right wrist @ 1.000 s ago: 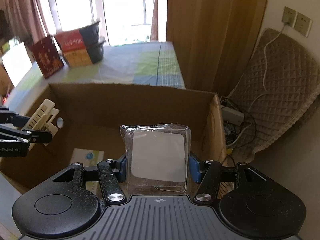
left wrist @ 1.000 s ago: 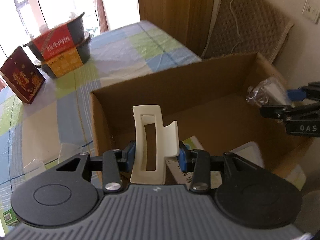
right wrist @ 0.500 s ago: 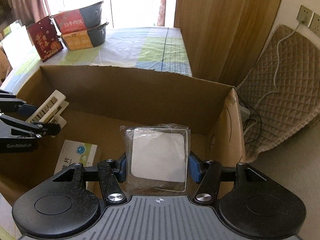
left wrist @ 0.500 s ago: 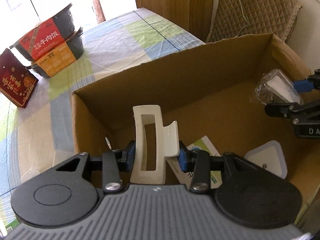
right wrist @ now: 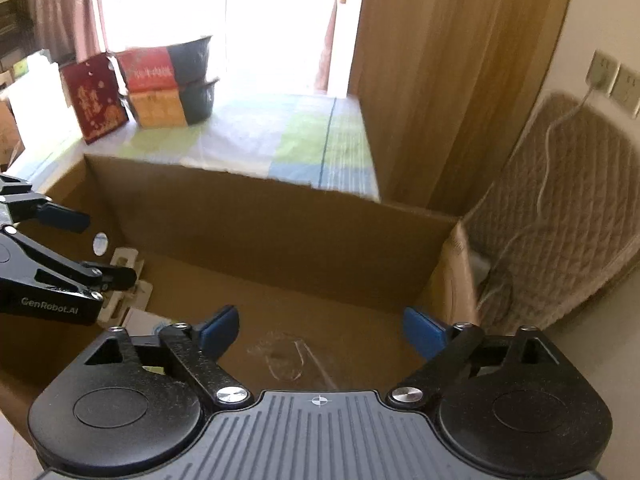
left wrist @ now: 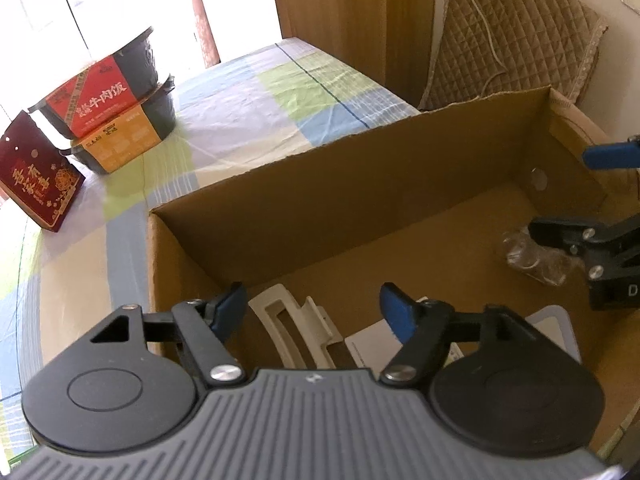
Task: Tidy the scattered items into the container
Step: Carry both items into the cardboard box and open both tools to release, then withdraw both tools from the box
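Note:
An open cardboard box [left wrist: 320, 184] [right wrist: 256, 216] fills both views. My left gripper [left wrist: 314, 306] hangs open over its left end, and the cream hair clip [left wrist: 296, 332] [right wrist: 124, 276] lies loose on the box floor beneath it. My right gripper [right wrist: 320, 326] is open over the right end. The clear plastic packet [right wrist: 286, 358] [left wrist: 536, 258] rests on the box floor below it. A white paper box [left wrist: 372, 346] and a white square pad [left wrist: 556, 330] also lie inside.
Two stacked food bowls [left wrist: 112, 100] [right wrist: 172, 88] and a red carton [left wrist: 36, 176] [right wrist: 94, 98] stand on the checked tablecloth [left wrist: 280, 92] behind the box. A quilted cushion [left wrist: 516, 32] [right wrist: 560, 200] with a cable leans on the wall at the right.
Both grippers opened. The hair clip dropped from the left gripper and the plastic packet from the right one; both now lie on the box floor.

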`<state>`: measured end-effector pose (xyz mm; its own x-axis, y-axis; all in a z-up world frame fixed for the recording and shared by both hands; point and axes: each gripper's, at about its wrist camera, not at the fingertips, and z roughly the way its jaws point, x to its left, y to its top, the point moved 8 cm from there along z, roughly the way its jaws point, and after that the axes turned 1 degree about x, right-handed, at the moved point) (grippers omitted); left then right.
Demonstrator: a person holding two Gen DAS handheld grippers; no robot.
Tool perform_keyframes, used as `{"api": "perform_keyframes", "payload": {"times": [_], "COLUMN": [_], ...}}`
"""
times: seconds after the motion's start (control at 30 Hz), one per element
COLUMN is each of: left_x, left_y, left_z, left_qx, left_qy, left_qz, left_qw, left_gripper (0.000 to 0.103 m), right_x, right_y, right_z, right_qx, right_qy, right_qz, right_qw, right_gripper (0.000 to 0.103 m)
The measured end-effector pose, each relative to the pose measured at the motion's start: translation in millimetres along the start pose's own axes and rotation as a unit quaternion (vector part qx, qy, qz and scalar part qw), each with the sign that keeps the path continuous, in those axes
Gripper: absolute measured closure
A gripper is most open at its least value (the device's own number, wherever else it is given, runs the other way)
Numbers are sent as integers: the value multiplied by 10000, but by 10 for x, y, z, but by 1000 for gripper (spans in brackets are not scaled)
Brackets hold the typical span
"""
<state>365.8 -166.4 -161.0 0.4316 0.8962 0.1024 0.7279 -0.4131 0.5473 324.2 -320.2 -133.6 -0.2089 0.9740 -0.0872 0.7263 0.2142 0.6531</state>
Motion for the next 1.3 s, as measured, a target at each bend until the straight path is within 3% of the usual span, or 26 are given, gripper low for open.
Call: {"api": "perform_keyframes", "payload": {"times": [0.3,0.57,0.67,0.77,1.1,1.3], "left_x": [-51,-79,-77,-83,-186,-236], "left_y": [-27,-22,-17,-17,-103,-177], "left_z": [-234,-418,-505,-602,-986,-1244], "left_qx": [-30,-20,-48,-108,-271,-380], "left_qy": [-122,-34,62,104,195,179], "left_qz": [-216,-394,-437,-481,-678,-798], "left_qw": [9997,9992,9990,9987,9971,9959], "left_gripper": [21,21,19,17,16,16], "right_x": [6,-49,-71,-92,-10,17], "right_y": [-113,-179,-189,-196,-240,-287], "right_z": [-272,-352,-405,-473,-771,-1006], "right_qx": [335,466,431,373,193,46], "right_qy": [100,168,171,167,-170,-176], "right_qz": [335,746,908,1076,797,991], "right_qw": [9988,9960,9948,9933,9965,9949], "right_gripper": [9,9,9,0,0,0]}}
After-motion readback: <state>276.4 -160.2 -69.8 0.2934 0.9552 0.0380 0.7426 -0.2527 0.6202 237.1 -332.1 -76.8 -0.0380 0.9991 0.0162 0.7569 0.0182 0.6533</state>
